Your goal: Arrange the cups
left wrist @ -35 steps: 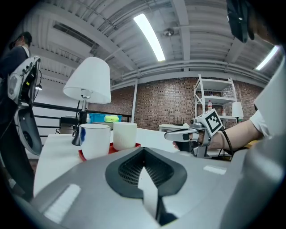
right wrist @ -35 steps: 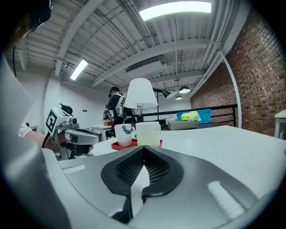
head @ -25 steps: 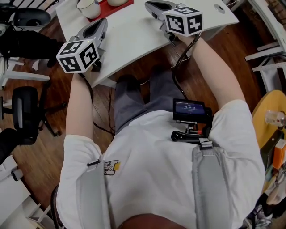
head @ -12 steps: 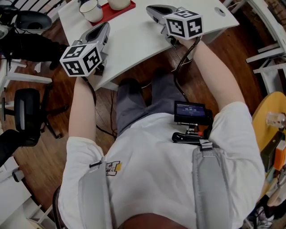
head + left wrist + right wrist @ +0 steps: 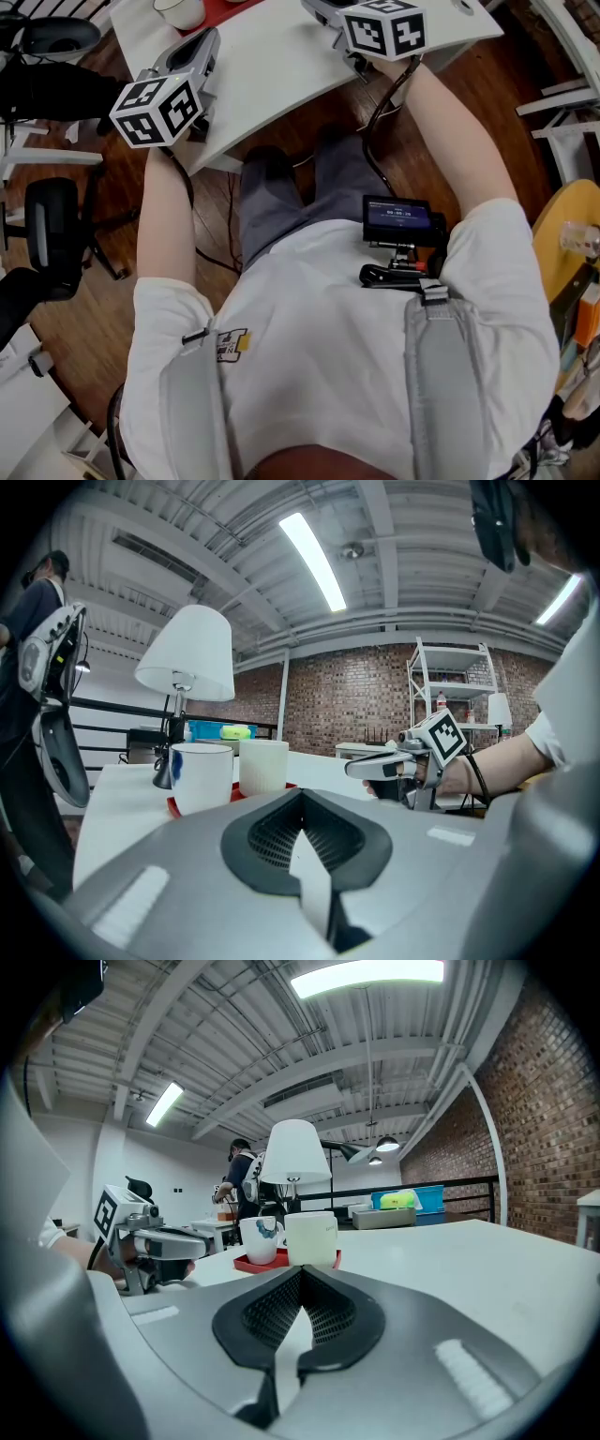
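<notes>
A seated person is seen from above at a white table [image 5: 272,66], with a two-jaw gripper held in each hand above the near edge. The jaws of the left gripper [image 5: 300,808] are pressed together with nothing between them. The jaws of the right gripper [image 5: 300,1283] are likewise closed and empty. Both grippers are pointed across the table, towards its far side.

Two cups are stood upright on a red tray [image 5: 246,1263] at the far side of the table, well apart from both grippers. A white cup with a blue mark [image 5: 260,1239] is placed on the left, and a plain cream cup [image 5: 310,1238] just beside it on the right. Whether the two touch cannot be told. A lamp with a white shade [image 5: 293,1152] is stood beyond the tray.

The cups side by side on the tray would fit an arrangement already made, or one yet to be made.

Several risks can be judged from here. If a cup were approached with the jaws closed, it would be pushed rather than gripped and could be tipped or slid off the tray. Because the cups are so close, one could be knocked while the other is handled. The tray itself could be shifted, and the lamp behind could be struck by a long reach.
</notes>
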A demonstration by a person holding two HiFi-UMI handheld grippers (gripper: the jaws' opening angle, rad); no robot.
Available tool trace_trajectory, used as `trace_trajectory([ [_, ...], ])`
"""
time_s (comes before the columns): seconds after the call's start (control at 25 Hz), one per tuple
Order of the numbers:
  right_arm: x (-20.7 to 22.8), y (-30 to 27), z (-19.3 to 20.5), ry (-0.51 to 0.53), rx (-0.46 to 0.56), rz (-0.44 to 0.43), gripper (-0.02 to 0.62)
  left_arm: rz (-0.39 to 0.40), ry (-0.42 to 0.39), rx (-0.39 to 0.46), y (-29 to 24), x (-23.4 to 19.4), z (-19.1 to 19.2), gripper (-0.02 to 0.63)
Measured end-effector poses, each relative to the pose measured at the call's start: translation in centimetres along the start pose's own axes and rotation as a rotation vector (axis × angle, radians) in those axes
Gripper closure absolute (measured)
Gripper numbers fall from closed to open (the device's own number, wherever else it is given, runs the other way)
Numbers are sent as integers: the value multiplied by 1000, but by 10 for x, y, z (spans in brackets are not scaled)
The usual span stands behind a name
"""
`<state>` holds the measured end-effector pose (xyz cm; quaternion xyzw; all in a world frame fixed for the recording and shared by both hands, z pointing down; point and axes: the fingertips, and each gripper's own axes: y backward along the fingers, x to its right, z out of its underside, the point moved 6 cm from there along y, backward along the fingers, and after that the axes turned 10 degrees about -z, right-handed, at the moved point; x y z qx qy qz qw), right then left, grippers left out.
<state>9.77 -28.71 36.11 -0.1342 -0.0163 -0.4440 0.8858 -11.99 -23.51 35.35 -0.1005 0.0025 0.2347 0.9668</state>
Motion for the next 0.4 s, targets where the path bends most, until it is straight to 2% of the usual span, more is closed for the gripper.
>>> trace_trajectory([
  [0.4, 1, 0, -1, 1, 2, 0, 595, -3, -4, 6, -1, 0, -2, 606],
])
